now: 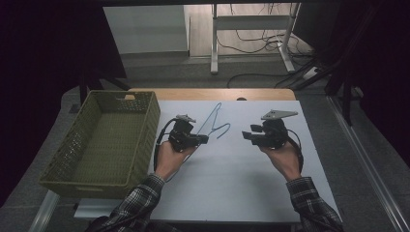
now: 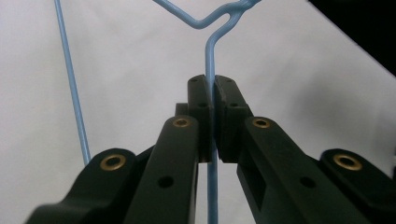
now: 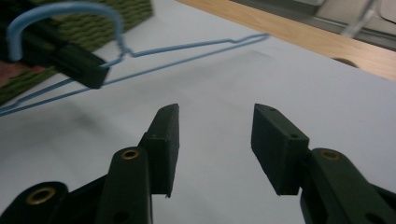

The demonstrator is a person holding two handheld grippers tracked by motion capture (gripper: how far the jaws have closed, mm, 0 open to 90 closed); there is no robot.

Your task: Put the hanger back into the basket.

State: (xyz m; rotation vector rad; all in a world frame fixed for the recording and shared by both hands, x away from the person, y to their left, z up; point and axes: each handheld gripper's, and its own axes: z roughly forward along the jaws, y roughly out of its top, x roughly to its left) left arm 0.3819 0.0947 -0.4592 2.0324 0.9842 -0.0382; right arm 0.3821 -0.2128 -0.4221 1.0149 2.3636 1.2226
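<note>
A white rectangular sheet (image 1: 232, 169) covers most of the light wooden table (image 1: 212, 94), whose bare wood shows as a strip along the far edge. Its near edge is partly covered by the person's plaid sleeves.

At the table's left side stands an olive-green woven rectangular basket (image 1: 80, 145) with a handle slot in its far wall; in the right gripper view a corner of it (image 3: 93, 28) shows at the top, blurred and cut off.

A thin light-blue wire clothes hanger (image 1: 216, 124) is held just above the sheet near the middle of the table, right of the basket. From above its wire is faint and its outline hard to follow. In the left gripper view the hanger (image 2: 212, 60) runs off the top and bottom edges.

The left gripper (image 1: 202, 139) has its jaws pressed together on the hanger's neck wire just below the twist. In the right gripper view it (image 3: 88, 74) shows far off, the hook curving above it.

The right gripper (image 1: 249, 137) hangs apart from the hanger, its jaws (image 3: 215, 140) spread with nothing between them.
</note>
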